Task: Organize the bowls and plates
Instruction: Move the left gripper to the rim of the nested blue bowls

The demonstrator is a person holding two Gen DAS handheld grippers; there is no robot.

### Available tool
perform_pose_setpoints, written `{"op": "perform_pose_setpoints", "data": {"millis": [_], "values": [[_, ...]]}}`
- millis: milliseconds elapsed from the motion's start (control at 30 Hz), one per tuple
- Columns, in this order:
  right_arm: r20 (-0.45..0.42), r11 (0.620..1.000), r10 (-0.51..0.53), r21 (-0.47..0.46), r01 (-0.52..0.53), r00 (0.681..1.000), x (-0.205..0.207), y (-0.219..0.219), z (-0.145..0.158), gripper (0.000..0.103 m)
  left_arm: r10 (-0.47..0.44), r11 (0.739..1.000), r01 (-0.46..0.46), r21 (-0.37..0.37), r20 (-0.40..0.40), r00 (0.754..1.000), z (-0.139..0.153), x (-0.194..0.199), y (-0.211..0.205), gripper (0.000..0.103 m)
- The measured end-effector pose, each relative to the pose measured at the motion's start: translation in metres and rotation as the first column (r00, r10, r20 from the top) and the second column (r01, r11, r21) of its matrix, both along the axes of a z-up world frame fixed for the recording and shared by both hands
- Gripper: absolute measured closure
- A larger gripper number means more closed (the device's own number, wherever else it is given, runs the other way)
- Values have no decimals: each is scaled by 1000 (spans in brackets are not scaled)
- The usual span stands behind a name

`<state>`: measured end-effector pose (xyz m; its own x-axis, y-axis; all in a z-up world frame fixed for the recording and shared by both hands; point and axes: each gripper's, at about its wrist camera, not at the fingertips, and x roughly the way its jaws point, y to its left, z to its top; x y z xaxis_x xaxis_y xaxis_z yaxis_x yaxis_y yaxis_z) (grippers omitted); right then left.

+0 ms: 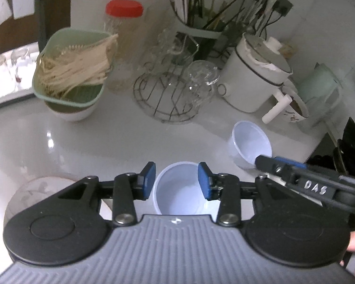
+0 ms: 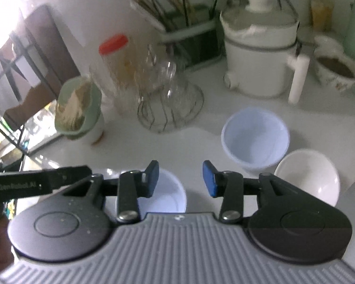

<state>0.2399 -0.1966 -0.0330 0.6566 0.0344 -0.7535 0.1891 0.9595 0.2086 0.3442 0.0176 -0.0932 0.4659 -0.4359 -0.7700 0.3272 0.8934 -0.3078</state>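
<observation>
In the left wrist view my left gripper (image 1: pixel 176 180) is open with a pale blue plastic bowl (image 1: pixel 177 189) between its blue pads, not clamped. A second pale blue bowl (image 1: pixel 250 142) stands farther right; my right gripper's finger reaches to its near rim. A patterned plate (image 1: pixel 35 189) lies low left. In the right wrist view my right gripper (image 2: pixel 180 178) is open and empty above the counter. The near blue bowl (image 2: pixel 165 194) sits under its left pad, the second blue bowl (image 2: pixel 255 137) ahead right, and a white ceramic bowl (image 2: pixel 307 177) at the right.
At the back stand a wire glass rack (image 1: pixel 170 90), a red-lidded jar (image 1: pixel 123 35), a green basket of chopsticks on a bowl (image 1: pixel 71 71), a white electric pot (image 1: pixel 255 71), a mug (image 1: pixel 293 106) and a utensil holder (image 1: pixel 201 11). The white counter (image 1: pixel 106 142) ends at left.
</observation>
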Motion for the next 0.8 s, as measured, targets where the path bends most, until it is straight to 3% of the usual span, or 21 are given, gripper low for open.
{"op": "perform_pose_setpoints", "data": {"millis": [200, 567, 633, 800], "values": [[61, 999, -38, -19, 39, 997, -11, -13, 11, 60, -42, 999, 42, -1, 22, 999, 8, 3, -19, 57], [89, 990, -132, -33, 135, 987, -23, -47, 11, 59, -151, 988, 150, 21, 51, 987, 18, 14, -72, 55], [98, 988, -148, -38, 153, 984, -23, -53, 16, 59, -171, 985, 170, 16, 63, 983, 23, 19, -76, 49], [130, 982, -162, -73, 173, 978, -19, -63, 19, 59, -218, 976, 217, 19, 77, 973, 25, 32, -96, 49]]}}
